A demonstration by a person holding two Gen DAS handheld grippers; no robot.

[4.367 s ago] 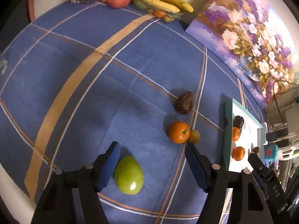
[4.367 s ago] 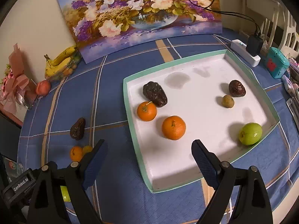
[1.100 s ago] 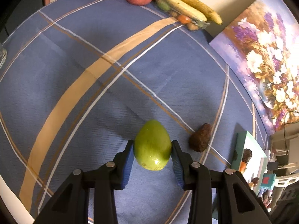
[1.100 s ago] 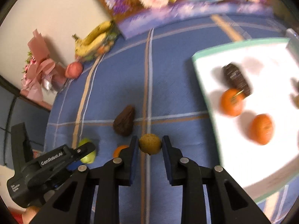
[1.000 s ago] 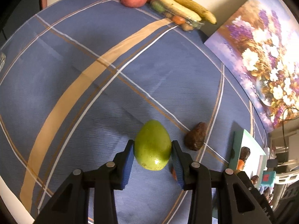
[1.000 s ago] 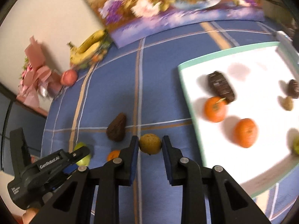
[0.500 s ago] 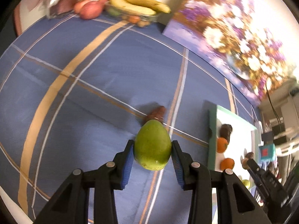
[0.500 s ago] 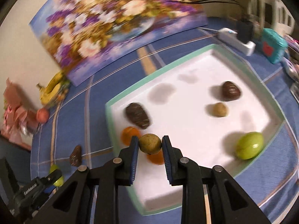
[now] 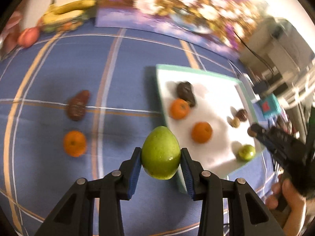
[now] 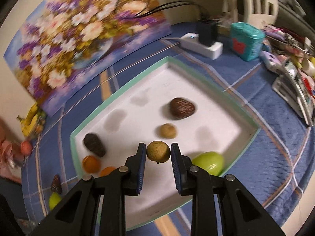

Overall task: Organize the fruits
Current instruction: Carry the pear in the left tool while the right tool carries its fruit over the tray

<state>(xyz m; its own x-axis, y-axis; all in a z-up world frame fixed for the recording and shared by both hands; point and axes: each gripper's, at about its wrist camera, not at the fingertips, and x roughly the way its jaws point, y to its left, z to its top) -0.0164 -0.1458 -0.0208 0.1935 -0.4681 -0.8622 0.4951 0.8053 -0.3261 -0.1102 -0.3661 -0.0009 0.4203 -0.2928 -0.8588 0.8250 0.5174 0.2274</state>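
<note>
My left gripper (image 9: pixel 161 158) is shut on a green pear-shaped fruit (image 9: pixel 160 155), held in the air over the blue cloth just left of the white tray (image 9: pixel 214 90). My right gripper (image 10: pixel 158 151) is shut on a small round tan fruit (image 10: pixel 158 151), held above the white tray (image 10: pixel 212 118). In the tray lie two oranges (image 9: pixel 201 132), two dark brown fruits (image 10: pixel 182 108), a small tan fruit (image 10: pixel 167 130) and a green fruit (image 10: pixel 209 162). On the cloth rest an orange (image 9: pixel 74 143) and a dark brown fruit (image 9: pixel 77 105).
A flower painting (image 10: pixel 78 39) leans at the back. Bananas (image 9: pixel 69 11) and a red apple (image 9: pixel 28 36) sit at the far left. A white power strip (image 10: pixel 200 43), a teal box (image 10: pixel 247 41) and clutter stand right of the tray. A hand (image 9: pixel 285 194) holds the right gripper.
Both grippers have swung right with their fruits: the left one from the open cloth to the tray's left edge, the right one from the cloth to above the tray's middle.
</note>
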